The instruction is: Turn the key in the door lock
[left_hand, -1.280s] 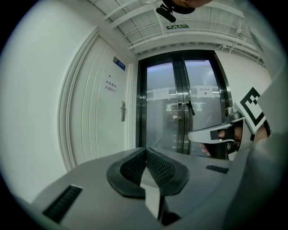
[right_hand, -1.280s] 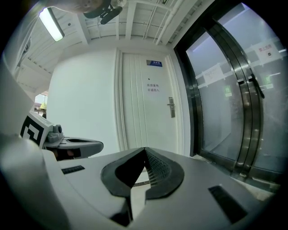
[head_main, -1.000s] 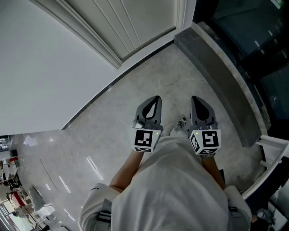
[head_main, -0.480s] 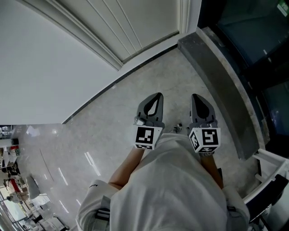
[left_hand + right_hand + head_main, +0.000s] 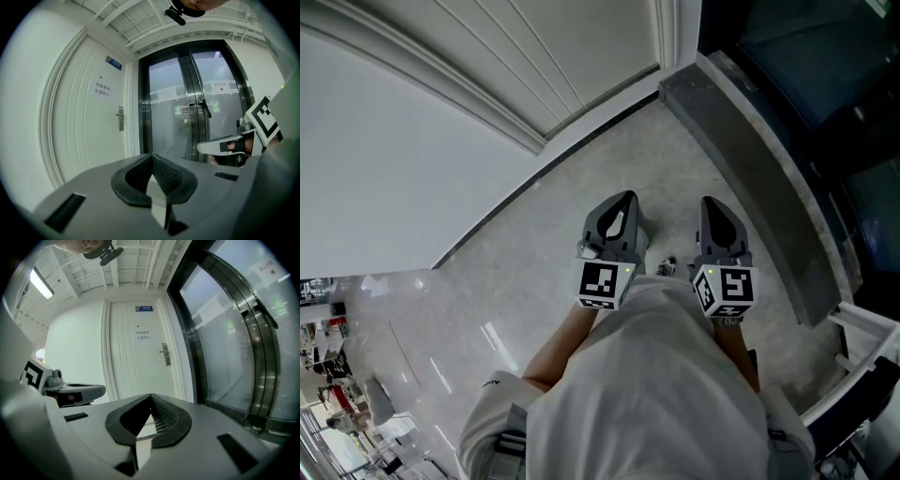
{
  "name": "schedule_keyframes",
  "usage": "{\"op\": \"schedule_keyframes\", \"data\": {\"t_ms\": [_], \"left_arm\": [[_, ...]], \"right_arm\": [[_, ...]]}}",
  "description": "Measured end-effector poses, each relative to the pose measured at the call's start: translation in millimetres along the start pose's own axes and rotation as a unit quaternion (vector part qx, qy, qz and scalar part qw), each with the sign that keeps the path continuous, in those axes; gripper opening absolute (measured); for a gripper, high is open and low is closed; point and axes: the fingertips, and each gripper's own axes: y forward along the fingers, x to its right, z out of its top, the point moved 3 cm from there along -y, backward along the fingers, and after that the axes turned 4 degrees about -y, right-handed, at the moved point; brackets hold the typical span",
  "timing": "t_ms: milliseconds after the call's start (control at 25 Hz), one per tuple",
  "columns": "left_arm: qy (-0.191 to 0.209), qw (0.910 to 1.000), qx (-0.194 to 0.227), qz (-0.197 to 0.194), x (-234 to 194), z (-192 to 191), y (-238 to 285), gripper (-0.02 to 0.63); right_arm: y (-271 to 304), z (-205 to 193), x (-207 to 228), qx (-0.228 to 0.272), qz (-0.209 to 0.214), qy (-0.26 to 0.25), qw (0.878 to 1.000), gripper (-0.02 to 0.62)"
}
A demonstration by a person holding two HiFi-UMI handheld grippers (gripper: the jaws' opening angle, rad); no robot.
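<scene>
A white panelled door (image 5: 89, 126) stands ahead, with a metal handle and lock plate (image 5: 120, 118) on its right side; the right gripper view shows the same door (image 5: 131, 362) and handle (image 5: 165, 354). No key can be made out at this distance. In the head view my left gripper (image 5: 623, 199) and right gripper (image 5: 711, 202) are held side by side over the floor, both pointing toward the door's foot (image 5: 581, 56). The left gripper (image 5: 152, 157) is shut with nothing in it. The right gripper (image 5: 151, 397) is likewise shut and holds nothing.
Dark-framed glass double doors (image 5: 197, 103) stand right of the white door, behind a dark stone sill (image 5: 750, 159). A white wall (image 5: 384, 169) runs along the left. A blue sign and a paper notice (image 5: 102, 89) hang on the door. My shoe (image 5: 666, 267) shows between the grippers.
The floor, wall base and sill have shifted in the head view as the person walks toward the door. Both grippers keep their side-by-side place and stay shut.
</scene>
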Motion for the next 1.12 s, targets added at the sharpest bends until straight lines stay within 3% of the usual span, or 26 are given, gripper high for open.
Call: {"op": "schedule_keyframes", "data": {"t_ms": [280, 560, 960, 1120], "left_arm": [[-0.008, 0.9998, 0.015, 0.008, -17.9, -0.2, 38.5, 0.008], [-0.003, 0.9992, 0.008, -0.04, -20.5, 8.5, 95.7, 0.008], [-0.016, 0.9981, 0.009, -0.059, -76.3, 27.3, 179.2, 0.008], [-0.022, 0.9981, 0.014, -0.055, -102.3, 32.6, 202.6, 0.008]], "right_arm": [[28.3, 2.0, 10.9, -0.009, -0.007, -0.017, 1.0, 0.003], [77.3, 12.3, 34.4, -0.024, -0.022, -0.021, 0.999, 0.002], [164.1, 28.1, 37.1, -0.046, -0.019, -0.048, 0.998, 0.003], [192.7, 36.1, 47.7, -0.047, -0.041, -0.051, 0.997, 0.003]]}}
